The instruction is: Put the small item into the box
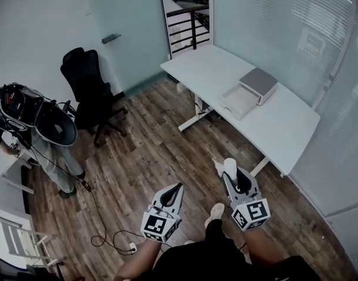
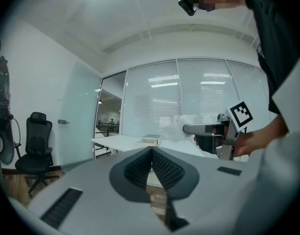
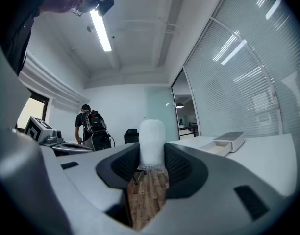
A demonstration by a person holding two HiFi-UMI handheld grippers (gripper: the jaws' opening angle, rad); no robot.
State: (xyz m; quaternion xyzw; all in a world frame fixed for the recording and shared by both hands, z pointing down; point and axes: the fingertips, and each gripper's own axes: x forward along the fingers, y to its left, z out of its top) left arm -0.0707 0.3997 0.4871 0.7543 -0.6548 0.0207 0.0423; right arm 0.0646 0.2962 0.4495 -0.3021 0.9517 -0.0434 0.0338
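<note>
My right gripper [image 1: 230,170] is shut on a small white cylindrical item [image 1: 230,167], which stands up between the pads in the right gripper view [image 3: 151,143]. The left gripper [image 1: 176,189] is shut with nothing in it; its pads meet in the left gripper view [image 2: 152,153]. Both are held over the wooden floor, short of the white table [image 1: 290,127]. On that table lies the box [image 1: 250,92], open, with a shallow white tray and a grey lid part; it shows far off in the right gripper view [image 3: 227,143] and the left gripper view [image 2: 149,140].
A black office chair [image 1: 88,92] stands at the left. A person with a backpack [image 1: 33,127] is beside it, by a white shelf. A cable [image 1: 106,227] trails over the floor. Glass walls run behind the table.
</note>
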